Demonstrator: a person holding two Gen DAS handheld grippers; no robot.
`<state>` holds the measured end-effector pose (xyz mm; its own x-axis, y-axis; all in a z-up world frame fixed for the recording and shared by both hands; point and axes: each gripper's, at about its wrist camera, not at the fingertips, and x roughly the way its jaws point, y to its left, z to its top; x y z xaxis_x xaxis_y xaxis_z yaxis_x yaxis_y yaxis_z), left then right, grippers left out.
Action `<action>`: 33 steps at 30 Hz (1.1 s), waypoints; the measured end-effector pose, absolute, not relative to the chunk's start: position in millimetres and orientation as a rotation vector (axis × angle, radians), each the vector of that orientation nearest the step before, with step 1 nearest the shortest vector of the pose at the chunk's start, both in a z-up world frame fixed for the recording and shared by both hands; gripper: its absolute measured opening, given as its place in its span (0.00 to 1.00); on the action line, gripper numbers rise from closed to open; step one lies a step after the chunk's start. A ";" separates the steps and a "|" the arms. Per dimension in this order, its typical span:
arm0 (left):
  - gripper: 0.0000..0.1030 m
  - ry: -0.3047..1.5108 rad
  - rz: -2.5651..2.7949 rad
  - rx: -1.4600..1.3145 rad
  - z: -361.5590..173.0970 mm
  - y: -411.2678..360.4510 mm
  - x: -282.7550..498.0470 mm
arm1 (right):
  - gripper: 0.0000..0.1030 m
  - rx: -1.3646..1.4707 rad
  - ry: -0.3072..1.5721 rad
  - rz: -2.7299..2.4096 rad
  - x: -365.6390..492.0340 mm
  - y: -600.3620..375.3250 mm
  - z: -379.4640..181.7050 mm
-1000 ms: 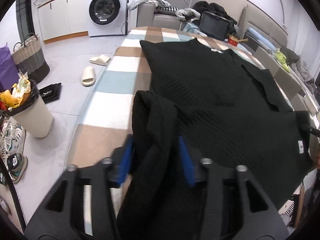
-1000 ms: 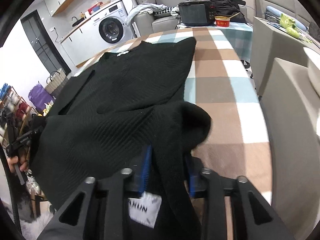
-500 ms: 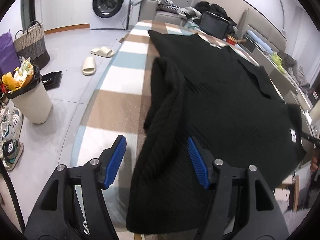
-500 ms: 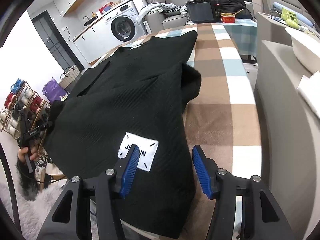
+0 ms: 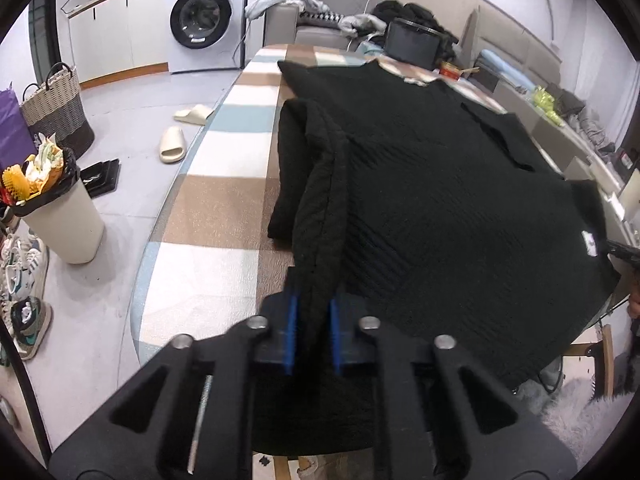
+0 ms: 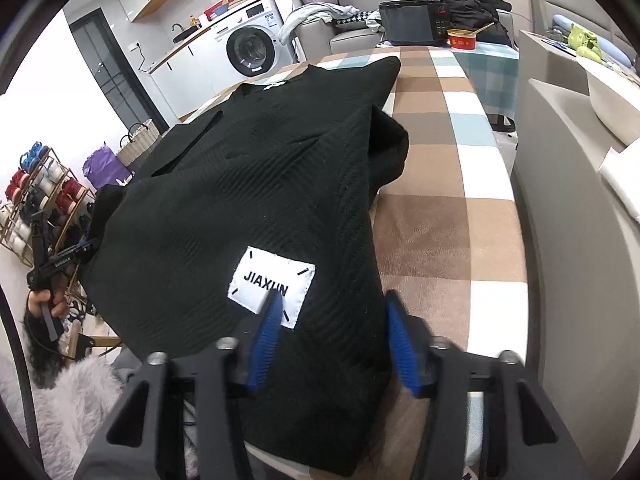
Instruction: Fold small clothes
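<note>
A black knit sweater [image 5: 440, 184] lies spread on the checked tablecloth [image 5: 224, 208], both sleeves folded in over its body. My left gripper [image 5: 312, 304] is shut on the sweater's near left edge, with a ridge of fabric pinched between the blue pads. In the right wrist view the same sweater [image 6: 240, 184] shows a white JIAXUN label [image 6: 272, 284] near its hem. My right gripper [image 6: 333, 300] straddles the hem corner beside that label. Its jaws are closing with fabric between them, and the pads still stand apart from it. A hand [image 6: 44, 300] holds the left gripper at the sweater's far corner.
Left of the table are a full bin [image 5: 60, 220], two slippers [image 5: 173, 144], a woven basket [image 5: 56, 108], shoes [image 5: 24, 280] and a washing machine [image 5: 204, 20]. A grey sofa side [image 6: 568, 240] runs close along the right. A black appliance [image 6: 412, 20] and red bowl [image 6: 462, 38] sit beyond the table's far end.
Both grippers let go of the sleeves and drew back to the near hem. The left one has now shut on the fabric edge; the right one's jaws have narrowed around the hem.
</note>
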<state>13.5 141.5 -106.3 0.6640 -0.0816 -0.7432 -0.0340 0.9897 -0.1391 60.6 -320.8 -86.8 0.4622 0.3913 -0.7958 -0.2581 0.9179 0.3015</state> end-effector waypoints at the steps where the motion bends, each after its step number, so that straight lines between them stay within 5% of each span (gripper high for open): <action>1: 0.04 0.828 -0.026 -0.147 -103.2 142.0 13.3 | 0.09 0.122 1.002 0.389 59.8 -319.3 -86.9; 16: 0.03 0.553 -0.038 -0.252 -9.7 144.6 61.4 | 0.07 0.372 0.589 0.416 91.9 -325.3 -6.7; 23: 0.03 0.586 -0.021 -0.436 -12.9 176.7 142.1 | 0.08 0.506 0.580 0.248 168.9 -329.2 -3.8; 28: 0.04 0.736 0.052 -0.416 -53.0 176.7 178.0 | 0.11 0.584 0.754 0.153 217.7 -337.2 -36.6; 33: 0.30 0.744 0.034 -0.399 -64.0 169.9 166.7 | 0.33 0.560 0.822 0.201 205.2 -340.3 -52.4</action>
<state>166.7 169.9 -64.0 0.7389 -0.1093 -0.6649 -0.1703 0.9245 -0.3411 205.2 -340.3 -52.4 0.6713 0.3796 -0.6365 0.0426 0.8377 0.5445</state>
